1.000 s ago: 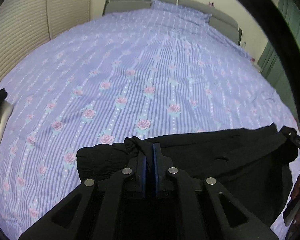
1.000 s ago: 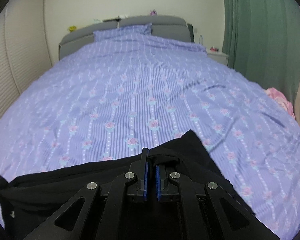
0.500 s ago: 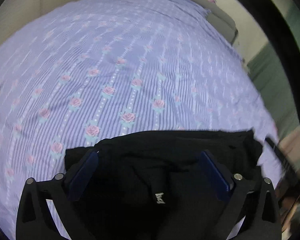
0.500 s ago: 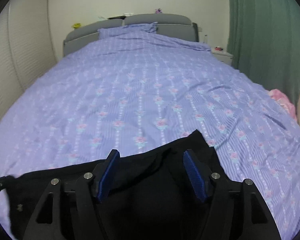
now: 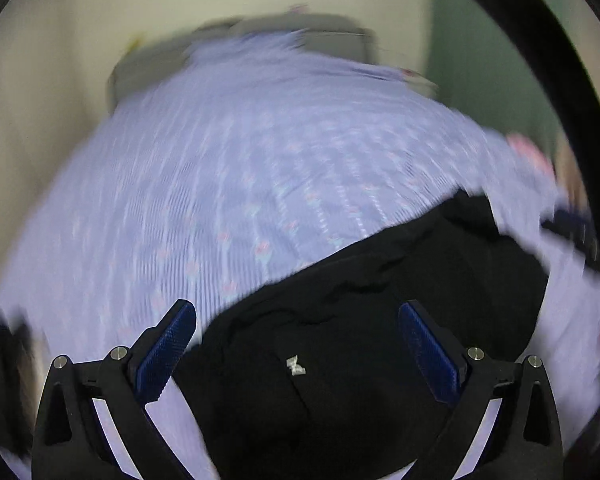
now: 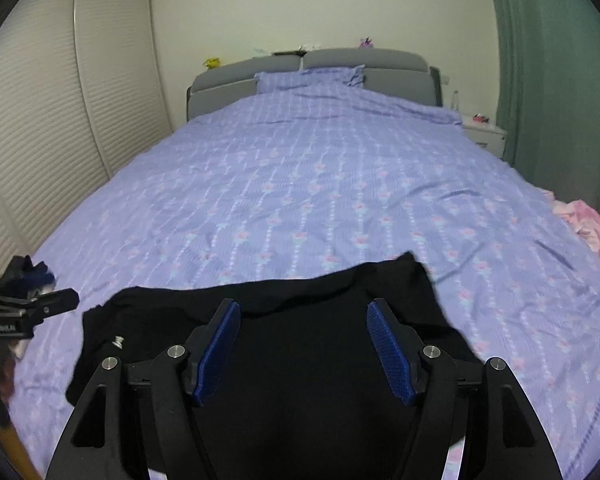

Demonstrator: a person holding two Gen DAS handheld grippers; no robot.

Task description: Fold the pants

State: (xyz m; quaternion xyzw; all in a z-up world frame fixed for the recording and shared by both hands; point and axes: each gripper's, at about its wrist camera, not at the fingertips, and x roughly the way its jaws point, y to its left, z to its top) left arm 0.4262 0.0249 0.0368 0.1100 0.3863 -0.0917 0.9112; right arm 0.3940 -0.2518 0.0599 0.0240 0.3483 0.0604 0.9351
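Note:
The black pants [image 6: 300,344] lie folded in a flat bundle on the near end of the bed, with a small white logo [image 6: 118,340] at their left end. In the left wrist view the pants [image 5: 340,344] show blurred, the logo [image 5: 296,366] between the fingers. My left gripper [image 5: 296,312] is open and empty above the pants. My right gripper [image 6: 302,308] is open and empty above the pants. The left gripper also shows at the left edge of the right wrist view [image 6: 28,308].
The bed has a purple striped cover with pink roses [image 6: 320,184], a pillow [image 6: 312,76] and a grey headboard [image 6: 364,60] at the far end. Pink cloth [image 6: 592,232] lies at the right edge. A louvred wardrobe [image 6: 60,120] stands left, a green curtain [image 6: 552,80] right.
Both grippers opened and let go of the pants, which now lie on the bed. Both have pulled back and lifted; the left one is swinging, so its view is blurred.

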